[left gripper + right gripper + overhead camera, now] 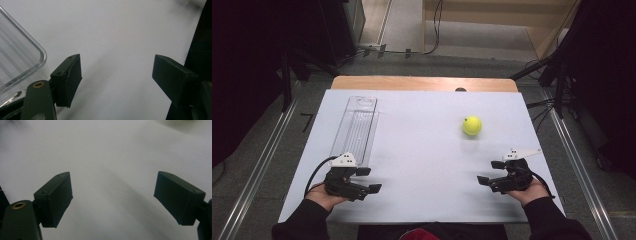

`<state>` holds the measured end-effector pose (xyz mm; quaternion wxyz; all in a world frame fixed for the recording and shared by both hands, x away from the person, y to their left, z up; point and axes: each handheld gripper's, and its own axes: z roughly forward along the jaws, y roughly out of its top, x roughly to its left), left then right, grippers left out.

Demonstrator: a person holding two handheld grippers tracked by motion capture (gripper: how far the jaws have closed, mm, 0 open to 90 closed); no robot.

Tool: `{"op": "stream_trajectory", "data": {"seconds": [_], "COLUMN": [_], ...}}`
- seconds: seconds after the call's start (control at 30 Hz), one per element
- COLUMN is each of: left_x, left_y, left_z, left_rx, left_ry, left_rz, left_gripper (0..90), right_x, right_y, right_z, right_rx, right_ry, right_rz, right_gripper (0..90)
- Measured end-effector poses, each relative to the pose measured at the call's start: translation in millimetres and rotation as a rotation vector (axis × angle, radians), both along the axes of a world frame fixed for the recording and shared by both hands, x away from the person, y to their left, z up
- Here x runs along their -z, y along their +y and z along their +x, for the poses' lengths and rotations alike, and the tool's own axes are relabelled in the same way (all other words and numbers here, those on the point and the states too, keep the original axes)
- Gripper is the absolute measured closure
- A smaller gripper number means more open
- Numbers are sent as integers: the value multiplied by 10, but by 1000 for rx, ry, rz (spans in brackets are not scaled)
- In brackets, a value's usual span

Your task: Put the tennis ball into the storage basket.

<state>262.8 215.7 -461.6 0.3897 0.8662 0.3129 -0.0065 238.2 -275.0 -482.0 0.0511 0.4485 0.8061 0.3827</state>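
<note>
Looks like a lab or test bay, not a home: white board (412,150) laid on a wooden table (422,83), bare grey floor with metal rails (259,172) down both sides. Black curtains (247,75) left and right, cables (432,30) trailing across the floor behind

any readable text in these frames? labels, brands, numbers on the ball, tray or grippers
None readable.
Yellow-green ball: any marking is too small and blurred to tell.
Clear plastic tray: only moulded ridges, no label.
Left gripper and right gripper: plain black jaws, no print.
White table cover: blank.
</note>
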Motion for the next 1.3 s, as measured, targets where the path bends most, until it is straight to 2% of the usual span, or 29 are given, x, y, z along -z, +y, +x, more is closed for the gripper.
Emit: {"op": "stream_trajectory", "data": {"seconds": [0.13,0.3,0.4,0.53,0.9,1.3], "left_x": [2,7,9,0,-1,-2], "left_y": [-7,-11,-13,-9,-13,-17], "left_z": [7,20,24,31,38,36], "left_rx": [0,-12,-7,-11,-11,-17], "left_ry": [2,9,6,-2,-5,-10], "left_rz": [2,0,14,9,16,12], "left_gripper": [243,243,243,244,244,244], "right_x": [-2,1,3,18,40,47], "right_y": [-7,8,10,-1,7,12], "right_z": [1,-4,-4,-3,8,10], "right_rx": [-2,-7,-8,-3,1,7], "right_ry": [8,11,9,27,31,28], "right_rz": [28,11,10,58,20,7], "right_gripper": [131,131,131,131,131,131]}}
